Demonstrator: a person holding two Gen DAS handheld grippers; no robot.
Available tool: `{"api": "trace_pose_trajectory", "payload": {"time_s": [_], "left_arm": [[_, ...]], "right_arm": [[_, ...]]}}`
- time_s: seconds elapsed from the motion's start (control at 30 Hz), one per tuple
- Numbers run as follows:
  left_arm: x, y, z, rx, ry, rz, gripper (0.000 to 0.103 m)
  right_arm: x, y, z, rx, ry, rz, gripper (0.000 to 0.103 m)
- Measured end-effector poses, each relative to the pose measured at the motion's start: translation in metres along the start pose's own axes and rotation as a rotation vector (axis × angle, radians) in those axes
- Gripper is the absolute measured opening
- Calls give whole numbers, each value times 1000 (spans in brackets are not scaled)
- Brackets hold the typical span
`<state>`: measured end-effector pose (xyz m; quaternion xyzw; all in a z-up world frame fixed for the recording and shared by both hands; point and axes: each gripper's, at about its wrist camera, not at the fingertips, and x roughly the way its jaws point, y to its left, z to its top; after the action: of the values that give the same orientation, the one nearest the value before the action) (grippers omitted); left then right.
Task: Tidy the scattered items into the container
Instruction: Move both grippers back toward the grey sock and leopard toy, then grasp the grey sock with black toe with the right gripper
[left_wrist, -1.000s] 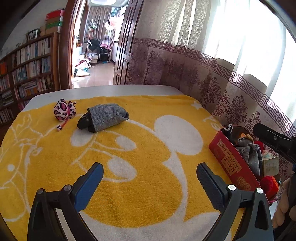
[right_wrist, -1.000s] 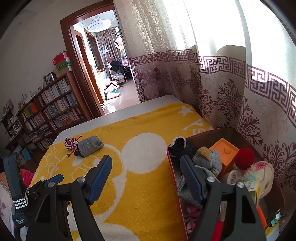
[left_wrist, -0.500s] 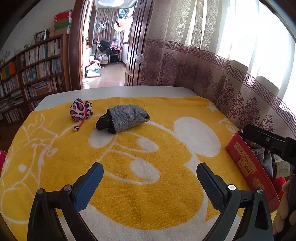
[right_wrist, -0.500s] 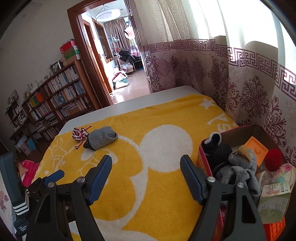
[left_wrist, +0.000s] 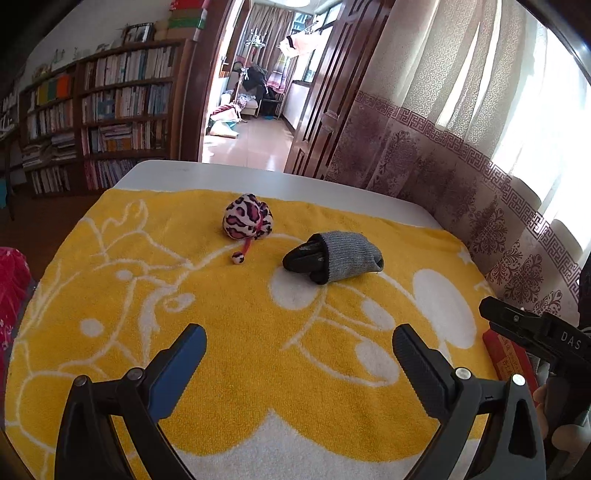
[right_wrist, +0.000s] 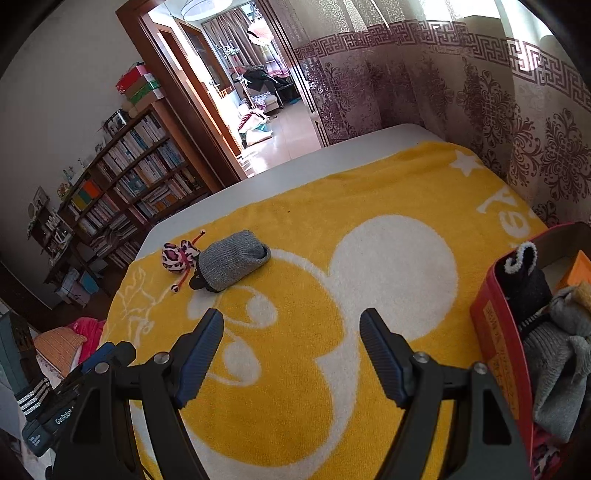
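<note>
A grey knitted sock pulled over a black object (left_wrist: 338, 258) (right_wrist: 232, 264) lies on the yellow towel (left_wrist: 236, 354) (right_wrist: 332, 369), and a pink leopard-print pouch with a red cord (left_wrist: 246, 218) (right_wrist: 179, 255) sits just left of it. My left gripper (left_wrist: 300, 350) hovers open and empty over the towel, well short of both. My right gripper (right_wrist: 291, 336) is open and empty too, over the towel's white circle. The red box (right_wrist: 498, 350) (left_wrist: 508, 360) stands at the right, filled with socks and toys.
The table's white far edge (left_wrist: 240, 177) shows beyond the towel. A patterned curtain (right_wrist: 517, 122) hangs close along the right side. A bookshelf (left_wrist: 110, 110) and an open doorway lie behind. A red bundle (left_wrist: 11, 288) sits off the left edge.
Both views have swung left: the sock and pouch now sit nearer the centre of each view and look larger, while the red box has slid to the right edge. Both grippers stay open.
</note>
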<state>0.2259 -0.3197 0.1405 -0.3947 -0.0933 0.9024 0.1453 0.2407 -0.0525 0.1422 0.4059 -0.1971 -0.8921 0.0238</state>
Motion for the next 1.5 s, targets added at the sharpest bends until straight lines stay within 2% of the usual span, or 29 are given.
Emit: {"api": "trace_pose_trajectory", "payload": {"time_s": [0.1,0.27,0.63,0.93,1.07,1.37,1.43,1.5], "left_arm": [[0,15,3,-11,12,20,102],[1,38,3,-68,30,12,102],[4,52,1,-95,50,13,102],[12,61,-2,-125,66,21,102],[14,64,-3,-140,66,21,102],[21,68,-6,-161,76,31,102],[22,69,-7,-164,80,30,102],[22,70,-8,-168,86,31,102]], "right_arm": [[18,15,3,-10,29,24,80],[52,36,7,-31,91,82,80],[125,42,25,65,230,201,80],[153,48,38,83,222,179,80],[166,51,43,84,209,145,80],[179,65,55,3,157,47,81],[178,66,53,-24,150,32,79],[175,66,52,-45,144,26,66]]}}
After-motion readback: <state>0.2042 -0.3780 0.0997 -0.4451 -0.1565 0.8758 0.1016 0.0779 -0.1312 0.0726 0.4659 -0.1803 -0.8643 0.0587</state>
